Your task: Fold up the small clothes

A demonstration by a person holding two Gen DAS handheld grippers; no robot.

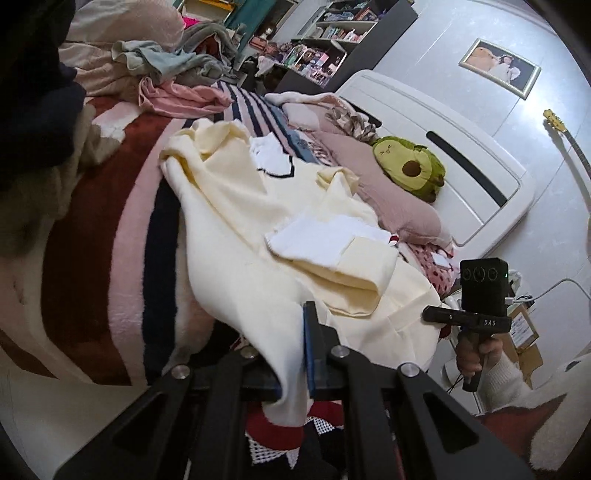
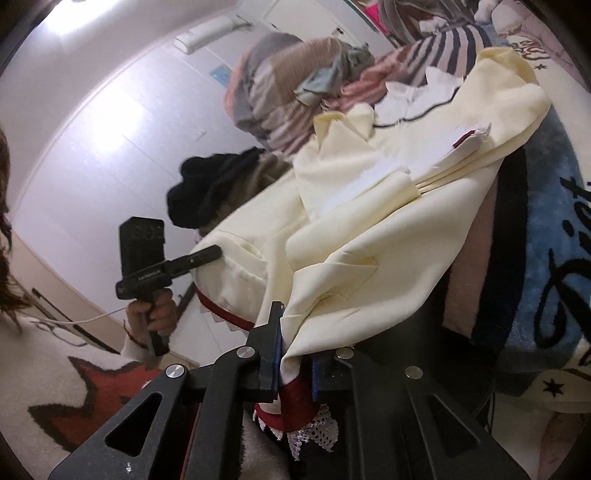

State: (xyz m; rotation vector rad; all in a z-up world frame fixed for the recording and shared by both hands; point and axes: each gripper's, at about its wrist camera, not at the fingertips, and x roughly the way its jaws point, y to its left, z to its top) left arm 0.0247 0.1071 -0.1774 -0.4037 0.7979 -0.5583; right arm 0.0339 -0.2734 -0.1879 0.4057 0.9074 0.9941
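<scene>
A soft cream garment (image 1: 236,221) with white lining drapes across frame centre over a plush striped blanket (image 1: 122,236); the left gripper (image 1: 295,354) and right gripper (image 2: 295,362) each pinch its hem, jaws nearly closed.

Ahead of the tools lies a bed under a striped blanket (image 1: 129,229) with a white headboard (image 1: 461,177) to the right, a framed picture (image 1: 500,66) on the pale wall above it, crowded bookshelves (image 1: 332,33) beyond, and glossy white wardrobe doors (image 2: 122,122) reflecting ceiling light.
</scene>
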